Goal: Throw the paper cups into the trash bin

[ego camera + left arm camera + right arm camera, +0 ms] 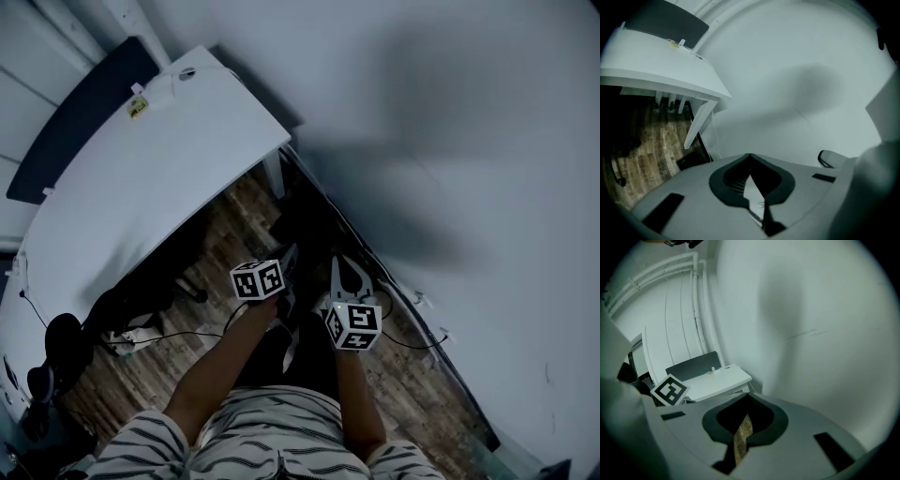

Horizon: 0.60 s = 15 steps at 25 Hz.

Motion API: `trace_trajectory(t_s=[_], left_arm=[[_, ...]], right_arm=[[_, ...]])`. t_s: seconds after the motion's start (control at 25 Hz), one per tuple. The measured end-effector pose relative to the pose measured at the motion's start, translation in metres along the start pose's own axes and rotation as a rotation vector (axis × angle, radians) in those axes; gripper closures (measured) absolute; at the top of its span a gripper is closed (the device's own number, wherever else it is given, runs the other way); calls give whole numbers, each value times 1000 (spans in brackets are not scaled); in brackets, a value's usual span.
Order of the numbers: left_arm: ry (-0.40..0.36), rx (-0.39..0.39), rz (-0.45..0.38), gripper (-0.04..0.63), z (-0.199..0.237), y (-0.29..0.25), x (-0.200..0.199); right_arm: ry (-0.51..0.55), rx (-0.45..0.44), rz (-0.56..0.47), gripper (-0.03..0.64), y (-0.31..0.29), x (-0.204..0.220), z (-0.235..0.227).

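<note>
**Item 1.** Left gripper (750, 157): jaws pressed together on nothing, held just ahead of the person's striped clothing (272, 422).

**Item 2.** Right gripper (749, 397): jaws likewise closed and empty, just beside the left one at its 3 o'clock.

**Item 3.** Wood floor (216, 244) below, with a loose cable (178, 335) at 9 o'clock.

**Item 4.** White desk (141, 187) at 11 o'clock. Bare wall (450, 141) from 12 to 3.

**Hazard.** Claws brought in closed would likely knock a cup over instead of taking it. The cable could catch a foot.

**Paper cups, trash bin.** Neither appears in any view, so where they lie relative to either claw cannot be told.
</note>
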<state>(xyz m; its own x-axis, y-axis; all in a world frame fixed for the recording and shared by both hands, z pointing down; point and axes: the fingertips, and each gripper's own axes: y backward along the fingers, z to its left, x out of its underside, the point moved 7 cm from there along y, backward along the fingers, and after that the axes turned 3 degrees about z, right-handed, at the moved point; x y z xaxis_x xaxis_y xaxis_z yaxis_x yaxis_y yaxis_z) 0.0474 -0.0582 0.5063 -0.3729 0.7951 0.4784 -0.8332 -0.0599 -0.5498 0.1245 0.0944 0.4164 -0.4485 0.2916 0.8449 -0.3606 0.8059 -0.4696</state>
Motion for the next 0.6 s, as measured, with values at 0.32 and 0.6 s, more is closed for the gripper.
trace_trajectory(t_s=[0.32, 0.6], left_arm=[[-73, 31, -53, 572, -36, 38, -12], [-177, 52, -107, 572, -67, 69, -30]], right_arm=[[32, -45, -23, 598, 19, -24, 13], [42, -59, -54, 598, 38, -41, 23]])
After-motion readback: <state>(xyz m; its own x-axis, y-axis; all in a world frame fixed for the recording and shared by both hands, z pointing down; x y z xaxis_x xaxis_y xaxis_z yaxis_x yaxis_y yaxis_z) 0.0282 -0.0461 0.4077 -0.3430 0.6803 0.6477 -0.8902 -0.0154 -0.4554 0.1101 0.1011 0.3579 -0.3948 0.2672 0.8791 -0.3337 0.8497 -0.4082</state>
